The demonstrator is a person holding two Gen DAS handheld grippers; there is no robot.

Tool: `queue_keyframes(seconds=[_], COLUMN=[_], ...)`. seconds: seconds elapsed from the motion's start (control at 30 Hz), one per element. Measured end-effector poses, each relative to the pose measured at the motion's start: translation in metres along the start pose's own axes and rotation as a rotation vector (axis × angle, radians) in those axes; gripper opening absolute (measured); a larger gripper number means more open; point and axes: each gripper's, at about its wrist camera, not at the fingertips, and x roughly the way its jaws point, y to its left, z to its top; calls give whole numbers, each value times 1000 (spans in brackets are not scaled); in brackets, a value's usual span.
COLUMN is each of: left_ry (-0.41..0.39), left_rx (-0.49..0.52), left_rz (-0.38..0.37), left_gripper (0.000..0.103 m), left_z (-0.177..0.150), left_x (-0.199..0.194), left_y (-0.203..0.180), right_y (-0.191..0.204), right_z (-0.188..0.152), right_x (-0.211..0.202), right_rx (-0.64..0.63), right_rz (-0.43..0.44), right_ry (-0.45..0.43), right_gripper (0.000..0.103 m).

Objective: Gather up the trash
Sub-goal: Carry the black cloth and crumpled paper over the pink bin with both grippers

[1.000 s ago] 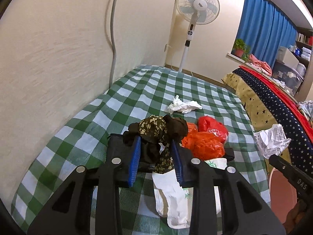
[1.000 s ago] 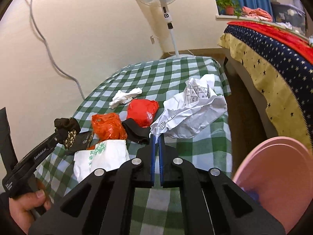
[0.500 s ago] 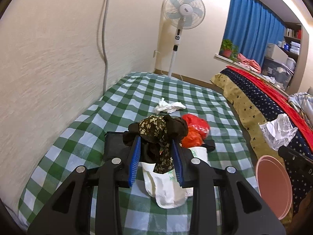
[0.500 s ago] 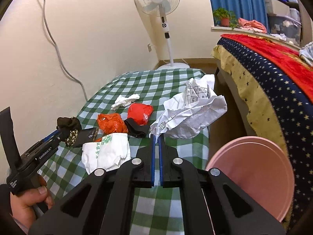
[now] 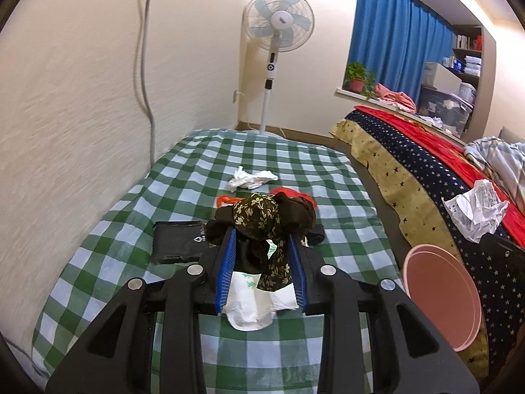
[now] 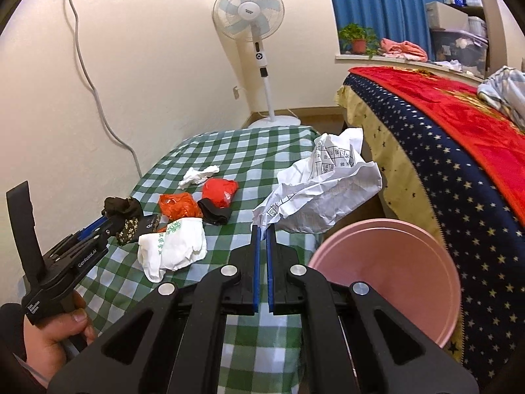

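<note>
My left gripper [image 5: 261, 234] is shut on a dark floral cloth [image 5: 262, 216] and holds it above the green checked table [image 5: 131, 229]; the gripper also shows in the right wrist view [image 6: 108, 218]. My right gripper [image 6: 262, 228] is shut on a crumpled sheet of white printed paper [image 6: 321, 193], held above the table's right edge beside the pink bin [image 6: 387, 272]. On the table lie a white plastic bag [image 6: 174, 246], an orange bag [image 6: 178, 205], a red bag [image 6: 220, 190], a white tissue [image 6: 197, 175] and a black pouch [image 5: 178, 241].
The pink bin [image 5: 443, 295] stands on the floor between the table and a bed with a starry navy and red cover [image 6: 459, 151]. A standing fan [image 6: 252, 29] is at the far end. A grey cable [image 6: 98, 98] runs down the wall on the left.
Both grippers have risen and pulled back from the table with their loads. The pink bin has come further into both views.
</note>
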Motion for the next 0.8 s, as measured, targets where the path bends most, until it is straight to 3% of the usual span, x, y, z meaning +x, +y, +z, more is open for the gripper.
queue_keyframes(seconds=[0.4, 0.8], left_ry=[-6, -4], left_rx=[44, 113], left_rz=[-50, -170], left_gripper=[31, 31], left_z=[-3, -9], left_x=[-6, -2], left_y=[-31, -85], right_y=[-20, -61], right_z=[-6, -11], right_x=[-33, -48], right_rx=[22, 89], right_rz=[-63, -185], right_ry=[-31, -20], right_gripper=[3, 3])
